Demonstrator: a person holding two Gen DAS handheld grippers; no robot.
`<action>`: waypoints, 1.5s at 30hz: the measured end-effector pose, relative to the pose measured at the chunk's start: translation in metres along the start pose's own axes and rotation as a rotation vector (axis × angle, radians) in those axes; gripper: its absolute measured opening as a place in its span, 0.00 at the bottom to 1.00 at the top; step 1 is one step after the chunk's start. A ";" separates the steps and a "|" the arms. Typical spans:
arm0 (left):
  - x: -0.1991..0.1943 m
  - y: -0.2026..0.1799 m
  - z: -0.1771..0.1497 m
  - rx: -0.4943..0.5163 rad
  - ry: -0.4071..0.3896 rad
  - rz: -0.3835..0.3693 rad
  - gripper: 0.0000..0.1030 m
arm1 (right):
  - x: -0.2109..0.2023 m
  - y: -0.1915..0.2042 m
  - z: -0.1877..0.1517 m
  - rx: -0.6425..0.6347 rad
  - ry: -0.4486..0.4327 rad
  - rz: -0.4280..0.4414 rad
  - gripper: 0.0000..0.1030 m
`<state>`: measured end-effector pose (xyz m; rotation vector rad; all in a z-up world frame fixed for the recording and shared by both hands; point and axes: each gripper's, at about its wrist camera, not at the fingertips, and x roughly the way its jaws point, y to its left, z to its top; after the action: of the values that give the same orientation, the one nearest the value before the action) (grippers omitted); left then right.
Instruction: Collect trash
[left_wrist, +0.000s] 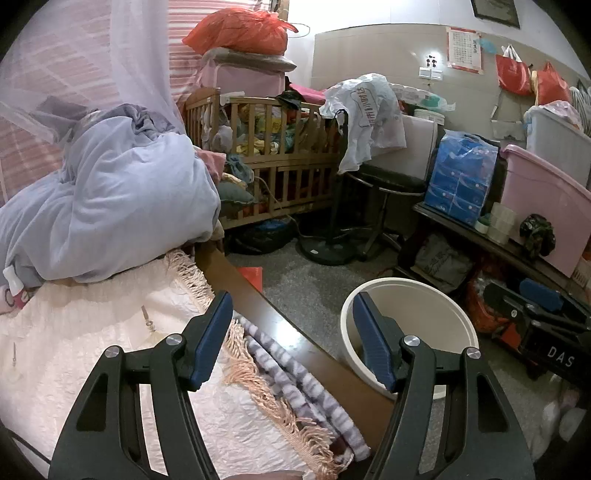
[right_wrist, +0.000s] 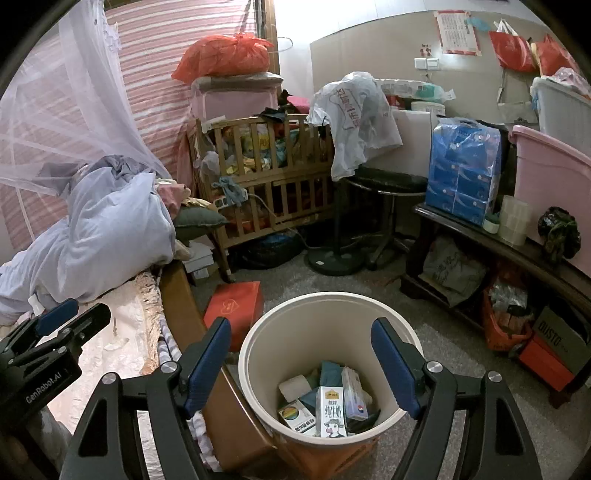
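- Bed (left_wrist: 92, 332) at far left, pale quilted cover with a fringed edge; blue-grey bedding (left_wrist: 122, 192) heaped at its head. No loose rubbish shows on the cover.
- Left gripper (left_wrist: 291, 343) hangs over the bed's wooden side rail (left_wrist: 266, 306), jaws apart, nothing between them.
- Red box (right_wrist: 236, 306) on the floor between rail and bin; whether it counts as trash I cannot say.
- Cream bin (right_wrist: 258, 343) stands on the floor just beside the rail. Inside: a milk carton (right_wrist: 331, 411), a small striped box (right_wrist: 297, 415), a paper roll (right_wrist: 295, 386), other packets.
- Right gripper (right_wrist: 301, 365) sits above the bin mouth, jaws wide, empty.
- Progress, as a judgement: several items already binned, both tools free, so either near the end or between pickups. Nothing plainly waiting to be collected.
- Right side: low shelf (right_wrist: 480, 229) with a blue tissue pack (right_wrist: 465, 173) and a pink tub (right_wrist: 554, 177); stored goods, probably not trash.
- Poor view: bin bottom is hidden in the left wrist view; items under the carton overlap. Floor beneath shelf and cot (right_wrist: 266, 177) is dark and cluttered.
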<state>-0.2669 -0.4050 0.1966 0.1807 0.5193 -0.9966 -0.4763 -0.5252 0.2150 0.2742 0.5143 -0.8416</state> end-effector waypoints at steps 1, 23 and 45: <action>0.000 0.000 0.000 0.000 0.001 0.000 0.65 | 0.000 0.000 0.000 0.000 0.000 -0.001 0.74; 0.004 0.003 -0.006 0.002 0.008 0.004 0.65 | 0.001 0.000 0.001 0.000 0.004 0.001 0.74; 0.008 0.001 -0.010 0.019 0.020 -0.005 0.65 | 0.007 -0.004 -0.003 0.002 0.014 0.002 0.74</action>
<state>-0.2664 -0.4064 0.1838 0.2060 0.5286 -1.0057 -0.4765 -0.5308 0.2089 0.2827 0.5263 -0.8385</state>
